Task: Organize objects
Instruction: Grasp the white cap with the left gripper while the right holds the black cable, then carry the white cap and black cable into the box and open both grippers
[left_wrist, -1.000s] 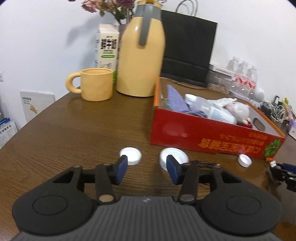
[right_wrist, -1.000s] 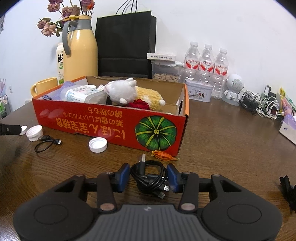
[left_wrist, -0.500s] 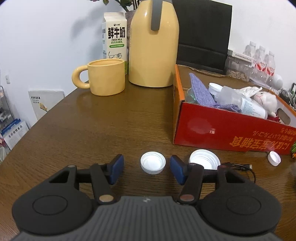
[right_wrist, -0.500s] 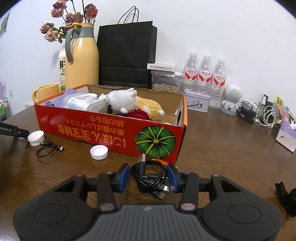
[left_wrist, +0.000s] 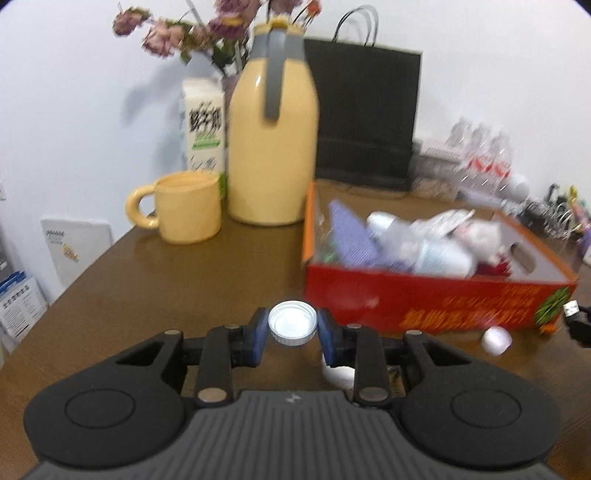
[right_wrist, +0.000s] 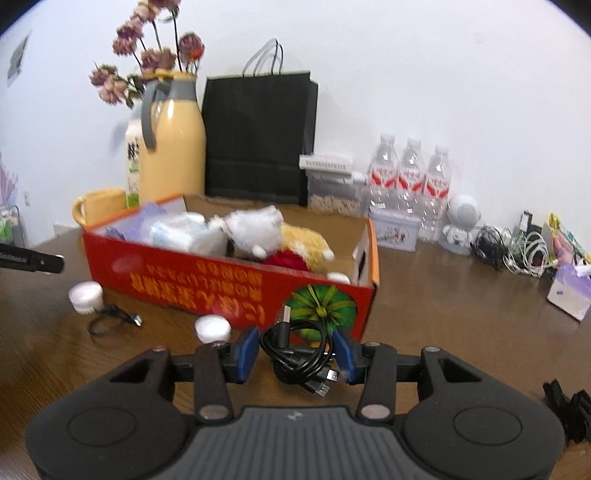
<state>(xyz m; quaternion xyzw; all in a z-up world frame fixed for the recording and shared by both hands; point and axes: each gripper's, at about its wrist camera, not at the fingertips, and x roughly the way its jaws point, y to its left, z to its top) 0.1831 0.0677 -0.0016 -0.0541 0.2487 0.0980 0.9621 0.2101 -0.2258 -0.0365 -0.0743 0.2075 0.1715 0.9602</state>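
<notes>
My left gripper (left_wrist: 291, 328) is shut on a white bottle cap (left_wrist: 292, 327) and holds it above the table, left of the red cardboard box (left_wrist: 424, 299). A larger white lid (left_wrist: 338, 373) lies under its right finger, and a small white cap (left_wrist: 496, 340) lies by the box front. My right gripper (right_wrist: 295, 350) is shut on a coiled black USB cable (right_wrist: 297, 356), lifted in front of the red box (right_wrist: 229, 288). The box holds plush toys, a bottle and a purple cloth.
A yellow mug (left_wrist: 188, 212), yellow thermos (left_wrist: 273, 147), milk carton and black paper bag (left_wrist: 364, 114) stand behind the box. Water bottles (right_wrist: 408, 184), a tin, a small white robot and tangled cables (right_wrist: 517, 251) sit at right. A loose black cable (right_wrist: 110, 319) and white lids lie left.
My left gripper closed on the white cap and lifted it. My right gripper rose with the black cable still in it.
</notes>
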